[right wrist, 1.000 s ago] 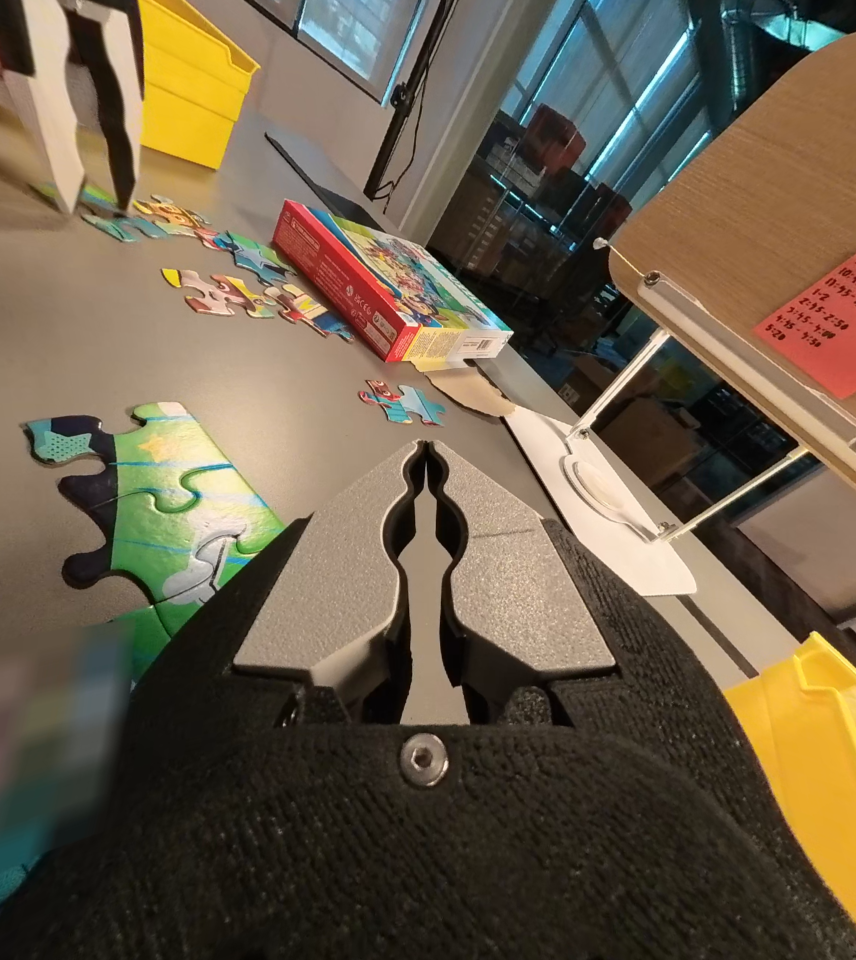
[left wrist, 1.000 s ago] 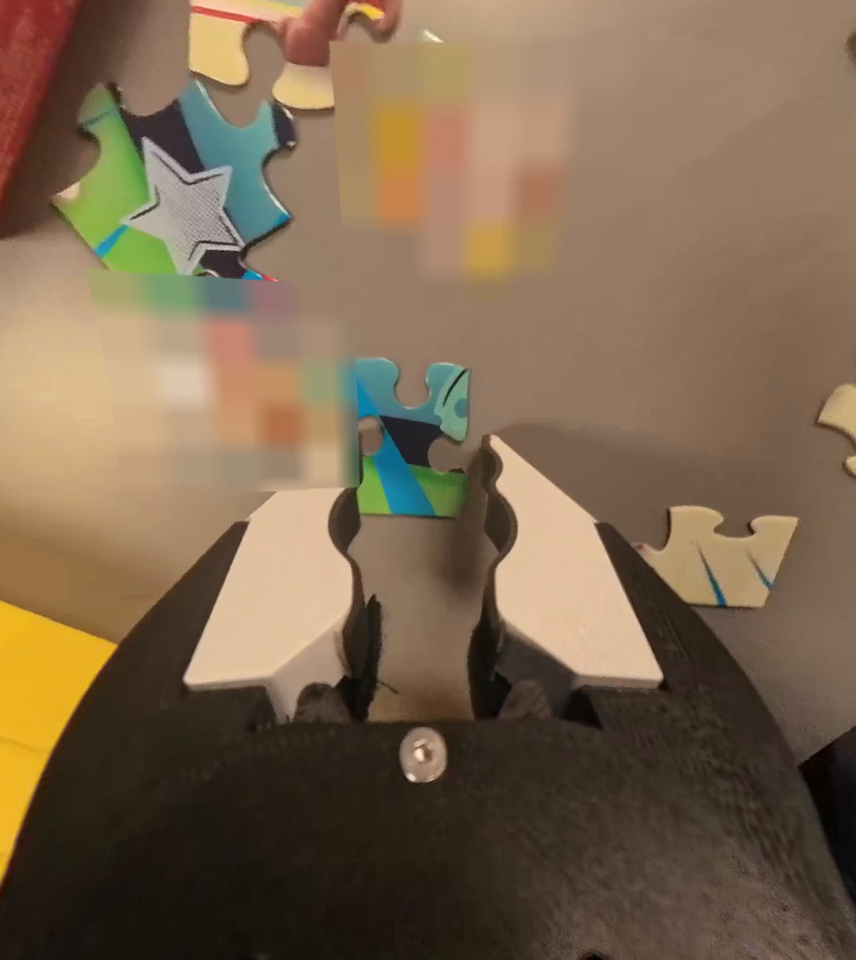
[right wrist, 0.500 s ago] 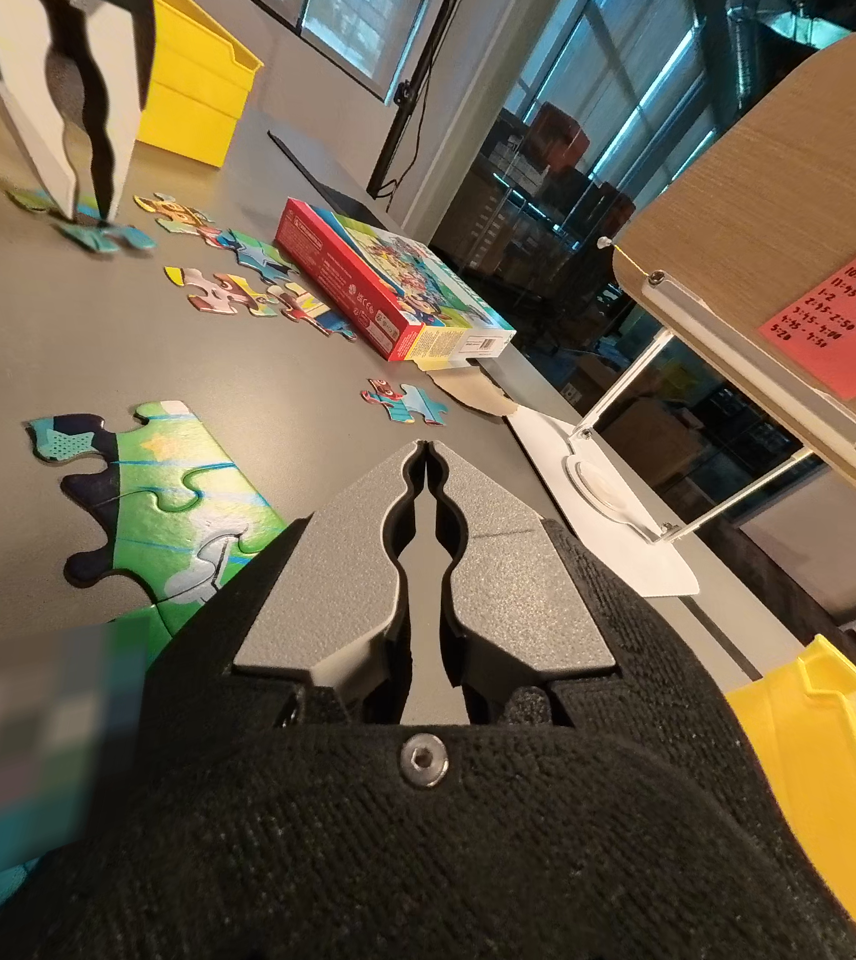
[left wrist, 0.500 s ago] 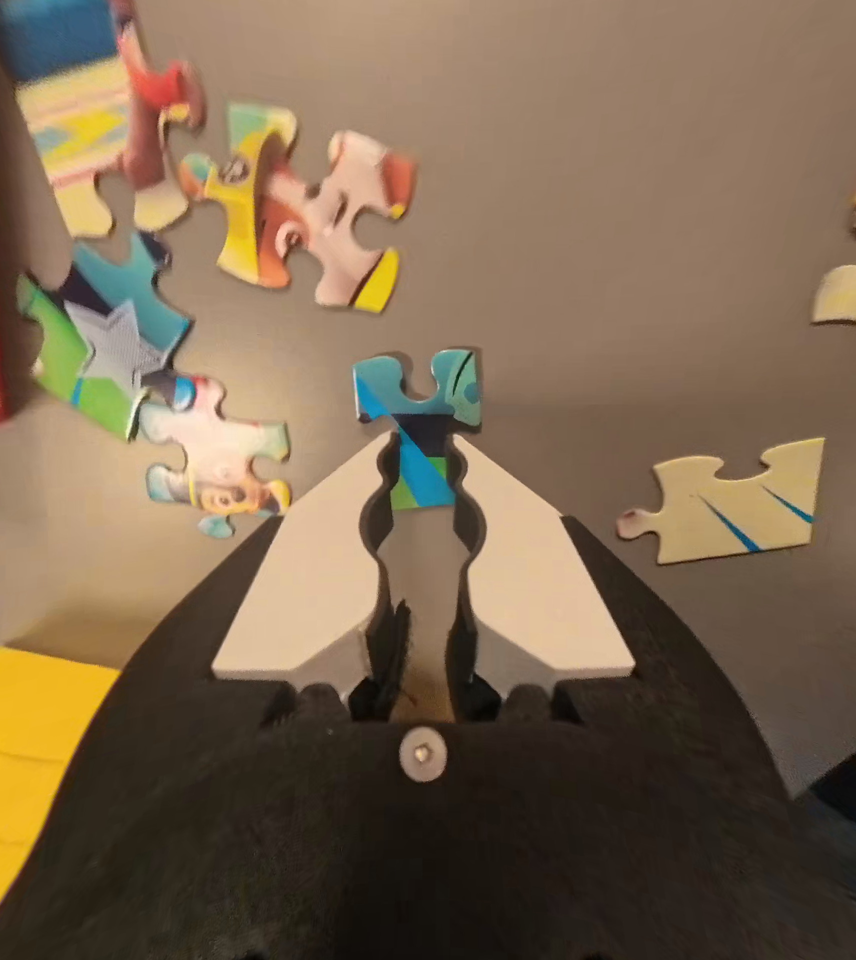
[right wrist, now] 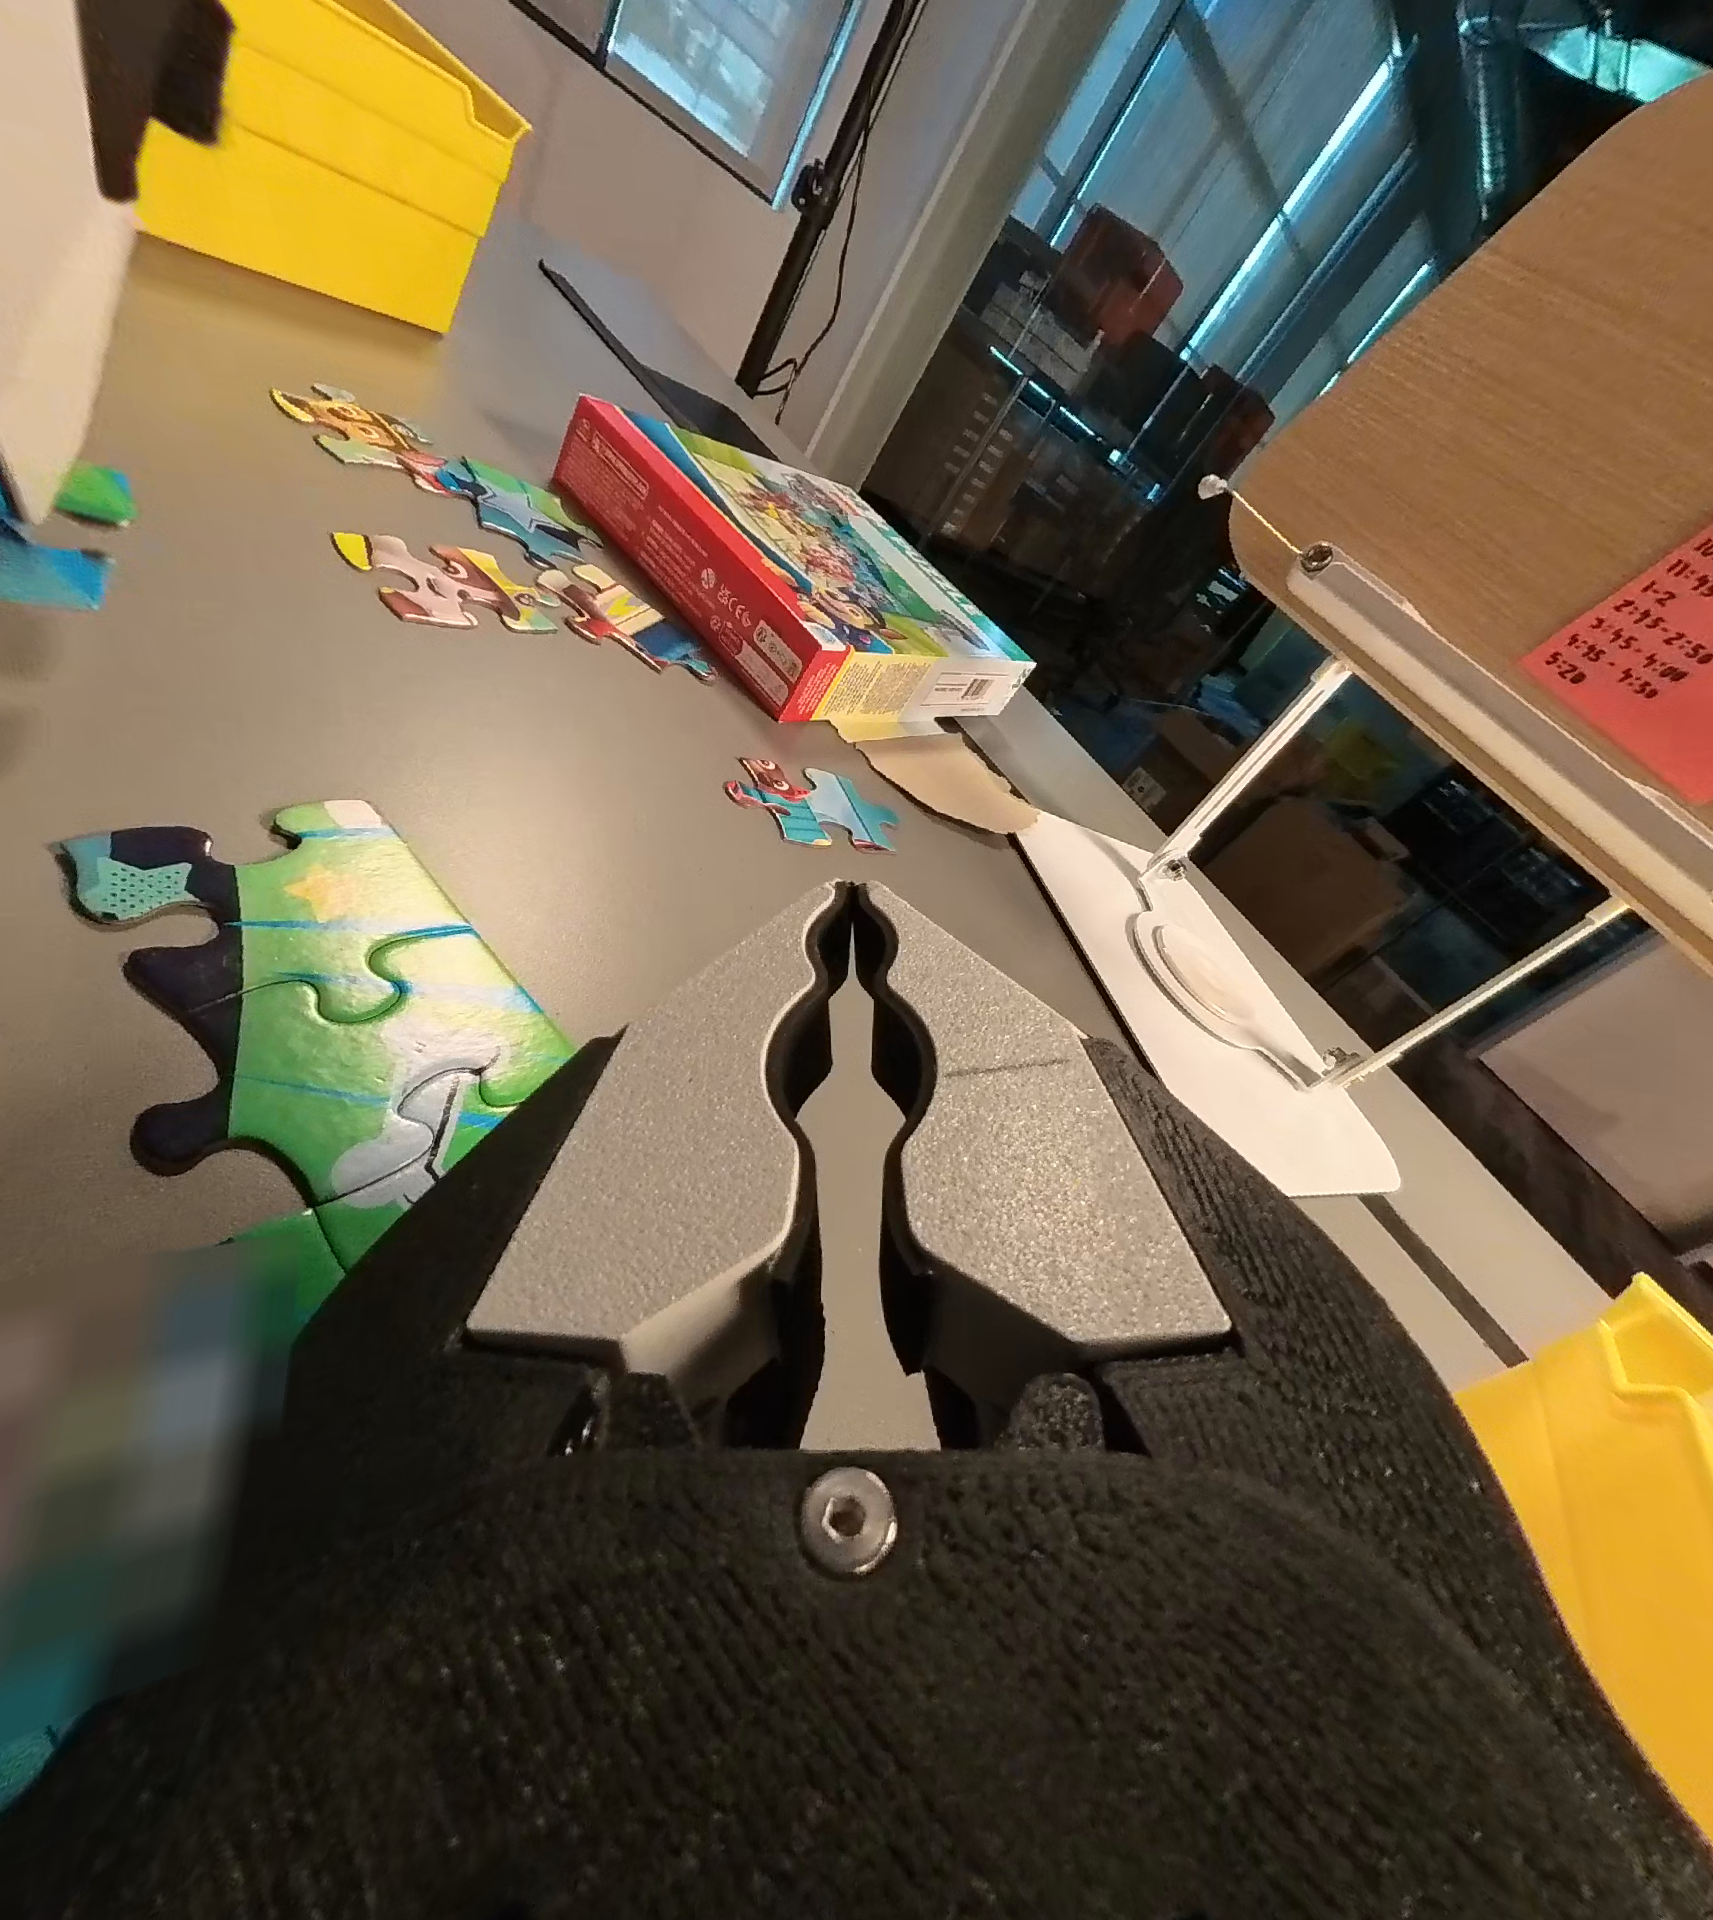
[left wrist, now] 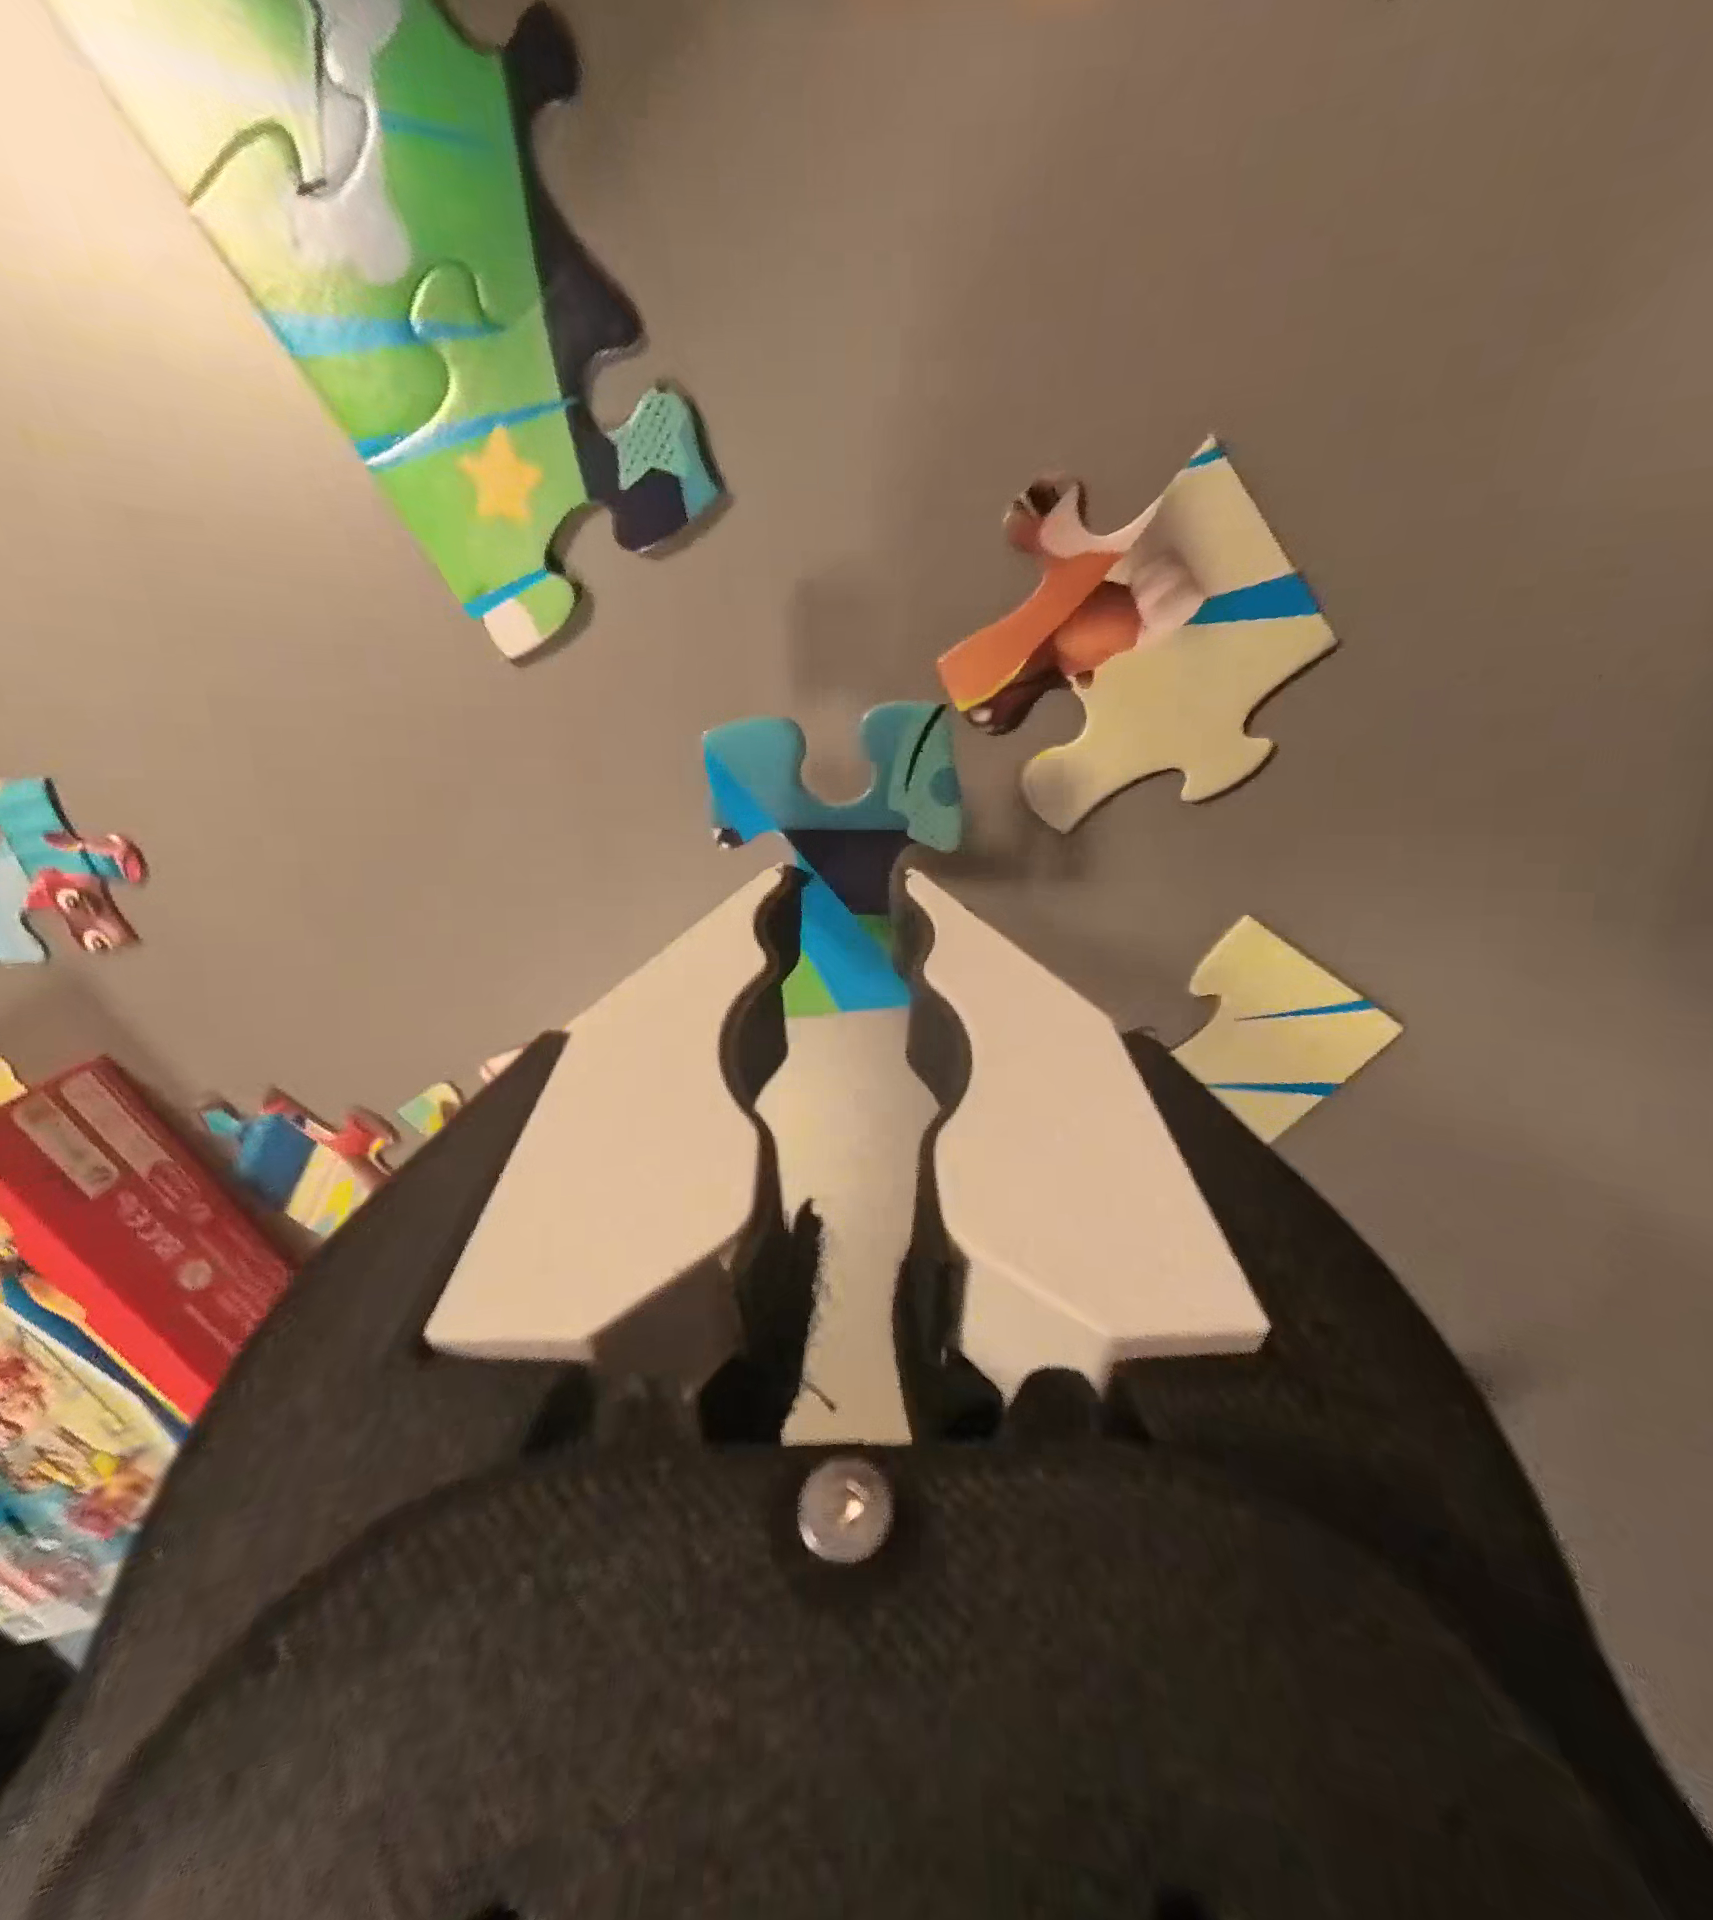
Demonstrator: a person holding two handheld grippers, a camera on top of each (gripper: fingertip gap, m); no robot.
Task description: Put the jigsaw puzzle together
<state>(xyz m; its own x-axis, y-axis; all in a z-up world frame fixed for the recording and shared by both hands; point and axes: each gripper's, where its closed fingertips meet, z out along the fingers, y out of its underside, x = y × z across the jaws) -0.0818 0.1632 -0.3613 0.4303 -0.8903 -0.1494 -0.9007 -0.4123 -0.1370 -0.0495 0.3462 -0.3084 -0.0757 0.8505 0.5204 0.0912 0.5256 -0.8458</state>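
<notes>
Spreading across a grey worktop (right wrist: 332, 717) lie puzzle pieces; left tongs (left wrist: 844, 883) clamp a blue piece (left wrist: 831, 790), right tongs (right wrist: 850, 891) pressed together, bare, near dark windows (right wrist: 1143, 312).

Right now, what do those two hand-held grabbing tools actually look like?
Each has a black, textured body with a silver screw. The left gripper has white wedge-shaped fingers; the right gripper has speckled grey ones. Both pairs have wavy black inner edges tapering to points.

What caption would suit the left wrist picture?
Left gripper grips a blue-green puzzle piece above a grey table.
</notes>
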